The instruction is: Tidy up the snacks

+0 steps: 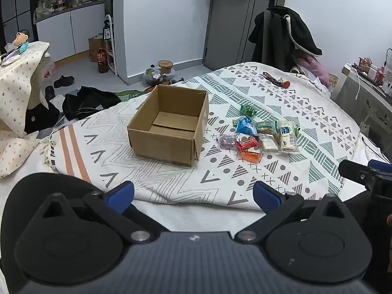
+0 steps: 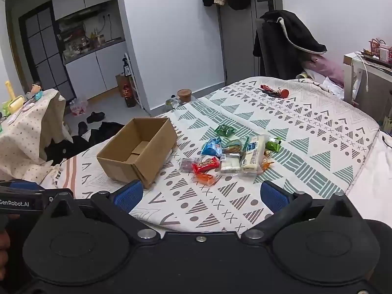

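An empty open cardboard box (image 1: 169,125) (image 2: 137,150) stands on the patterned blanket (image 1: 245,171) (image 2: 306,127). To its right lies a cluster of several wrapped snacks: a red packet (image 1: 246,143) (image 2: 205,164), an orange one (image 1: 250,156) (image 2: 205,178), a blue one (image 1: 245,124) (image 2: 211,146), a long white bar (image 1: 287,134) (image 2: 254,153) and green packets (image 1: 248,109) (image 2: 224,129). My left gripper (image 1: 193,196) is open, near the blanket's front edge, short of the box. My right gripper (image 2: 202,196) is open, low in front of the snacks, holding nothing.
A red-handled tool (image 1: 275,79) (image 2: 274,90) lies at the blanket's far side. A chair draped with dark clothes (image 1: 284,36) (image 2: 286,41) stands behind the bed. Clothes and shoes (image 1: 85,100) litter the floor to the left. A white desk (image 2: 367,83) is at the right.
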{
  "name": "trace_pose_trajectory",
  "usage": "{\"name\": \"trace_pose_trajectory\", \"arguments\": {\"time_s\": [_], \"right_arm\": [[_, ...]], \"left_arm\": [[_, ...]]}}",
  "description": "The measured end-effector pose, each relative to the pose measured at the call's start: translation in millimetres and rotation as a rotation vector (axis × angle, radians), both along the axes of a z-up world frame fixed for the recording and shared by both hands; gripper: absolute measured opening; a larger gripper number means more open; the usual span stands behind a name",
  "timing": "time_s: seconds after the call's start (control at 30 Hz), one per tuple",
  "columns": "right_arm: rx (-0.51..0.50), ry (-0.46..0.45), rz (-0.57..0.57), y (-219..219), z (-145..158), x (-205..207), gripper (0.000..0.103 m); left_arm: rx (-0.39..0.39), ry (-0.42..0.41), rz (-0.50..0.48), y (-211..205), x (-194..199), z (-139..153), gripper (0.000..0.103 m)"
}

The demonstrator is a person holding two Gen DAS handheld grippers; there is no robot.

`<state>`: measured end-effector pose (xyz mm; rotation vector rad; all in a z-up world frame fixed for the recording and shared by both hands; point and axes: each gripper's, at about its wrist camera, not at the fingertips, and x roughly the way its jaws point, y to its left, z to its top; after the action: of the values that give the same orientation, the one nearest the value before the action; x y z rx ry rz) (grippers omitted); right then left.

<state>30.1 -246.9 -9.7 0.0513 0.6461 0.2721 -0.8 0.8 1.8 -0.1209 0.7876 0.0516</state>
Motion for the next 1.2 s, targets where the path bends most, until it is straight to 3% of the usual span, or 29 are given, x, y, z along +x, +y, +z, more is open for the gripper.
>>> {"name": "trace_pose_trajectory", "arguments": {"time_s": [0.57,1.2], "right_arm": [[0.017,0.01,-0.033,-8.4,-0.9,4.1,0.103],[0.016,0.012,-0.016,-6.6,1.7,2.6,0.103]], "left_arm": [[0.003,-0.006,-0.063,-19.2,10.1,10.1,0.102],[0.003,0.004,-0.057,-16.7,11.4,8.8,0.102]]}}
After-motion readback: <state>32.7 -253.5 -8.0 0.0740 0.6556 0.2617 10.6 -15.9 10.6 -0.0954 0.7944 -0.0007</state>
